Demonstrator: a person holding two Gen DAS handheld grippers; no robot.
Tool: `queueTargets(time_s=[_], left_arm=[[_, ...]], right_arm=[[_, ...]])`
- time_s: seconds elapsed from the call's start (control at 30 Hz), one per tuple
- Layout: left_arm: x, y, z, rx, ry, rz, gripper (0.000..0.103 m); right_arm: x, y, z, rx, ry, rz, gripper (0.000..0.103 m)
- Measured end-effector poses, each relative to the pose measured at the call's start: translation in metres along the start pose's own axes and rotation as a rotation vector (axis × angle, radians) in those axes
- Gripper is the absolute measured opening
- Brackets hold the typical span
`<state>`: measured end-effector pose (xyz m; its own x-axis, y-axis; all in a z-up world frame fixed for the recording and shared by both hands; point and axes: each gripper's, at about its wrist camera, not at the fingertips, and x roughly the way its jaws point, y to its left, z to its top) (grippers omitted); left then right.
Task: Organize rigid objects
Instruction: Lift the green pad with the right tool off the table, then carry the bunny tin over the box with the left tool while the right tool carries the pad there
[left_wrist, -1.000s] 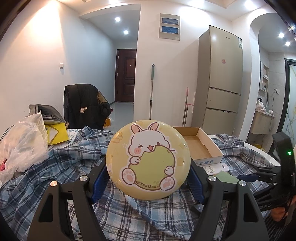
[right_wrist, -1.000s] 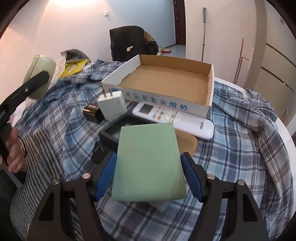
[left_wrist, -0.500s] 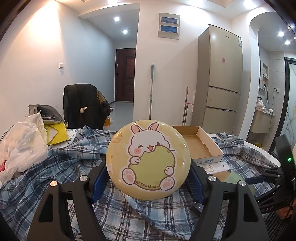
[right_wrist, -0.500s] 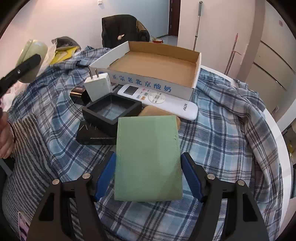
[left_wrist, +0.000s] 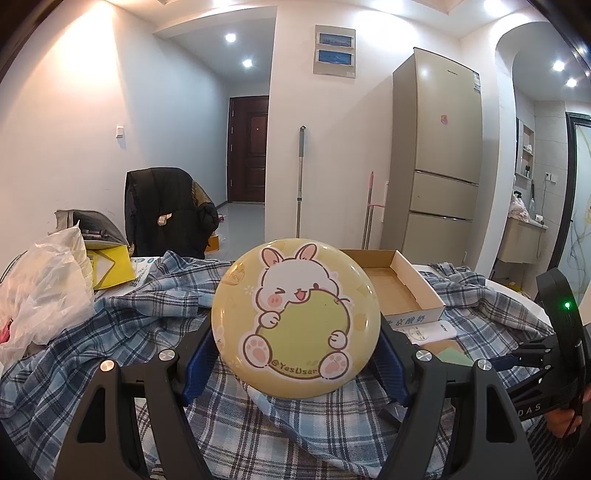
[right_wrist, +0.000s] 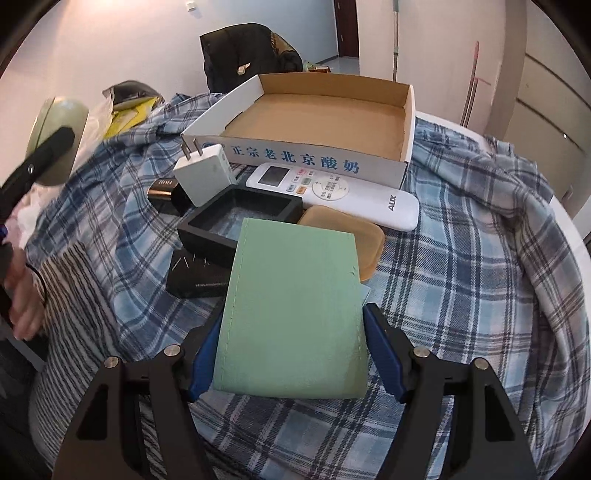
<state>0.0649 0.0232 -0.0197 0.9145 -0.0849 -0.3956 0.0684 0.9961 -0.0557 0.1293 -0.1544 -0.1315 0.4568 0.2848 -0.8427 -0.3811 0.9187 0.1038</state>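
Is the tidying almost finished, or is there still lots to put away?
Barely begun. The cardboard box is empty. In hand: left gripper holds the bunny tin, right gripper the green wallet. Still out: remote, charger, black tray.

tin (left_wrist: 295, 325): @YesUser | remote (right_wrist: 332, 192): AUX | box (right_wrist: 295, 157): 正宗老北京酸奶

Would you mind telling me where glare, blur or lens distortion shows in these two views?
Left wrist view: ceiling lights reflect on the round yellow rabbit tin; the tall beige fridge bows. Right wrist view: that tin's edge is smeared at left; the flat green pouch is sharp.
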Motion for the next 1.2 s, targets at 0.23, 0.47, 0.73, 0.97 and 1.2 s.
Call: queueTargets(time_s=[0.23,0.47,0.73,0.97,1.2], left_arm=[[0.000,0.000,0.000,0.001,0.001,-0.001,0.077],[0.000,0.000,0.000,-0.001,0.000,0.000,0.077],[-0.005,0.003,0.007,-0.024,-0.003,0.002,0.077],[-0.013,-0.002,0.042,0.015,-0.043,0.029,0.077],[-0.004,-0.015,0.100,0.086,-0.107,0.007,0.077]], right_arm=[[0.007,-0.006,0.003,0.062,0.025,0.042,0.074],[0.002,-0.001,0.005,0.049,-0.010,-0.049,0.068],[-0.034,0.012,0.016,-0.012,-0.092,-0.138,0.068],[-0.070,0.023,0.053,-0.011,-0.180,-0.164,0.068],[-0.079,0.020,0.111,0.079,-0.259,-0.204,0.068]])
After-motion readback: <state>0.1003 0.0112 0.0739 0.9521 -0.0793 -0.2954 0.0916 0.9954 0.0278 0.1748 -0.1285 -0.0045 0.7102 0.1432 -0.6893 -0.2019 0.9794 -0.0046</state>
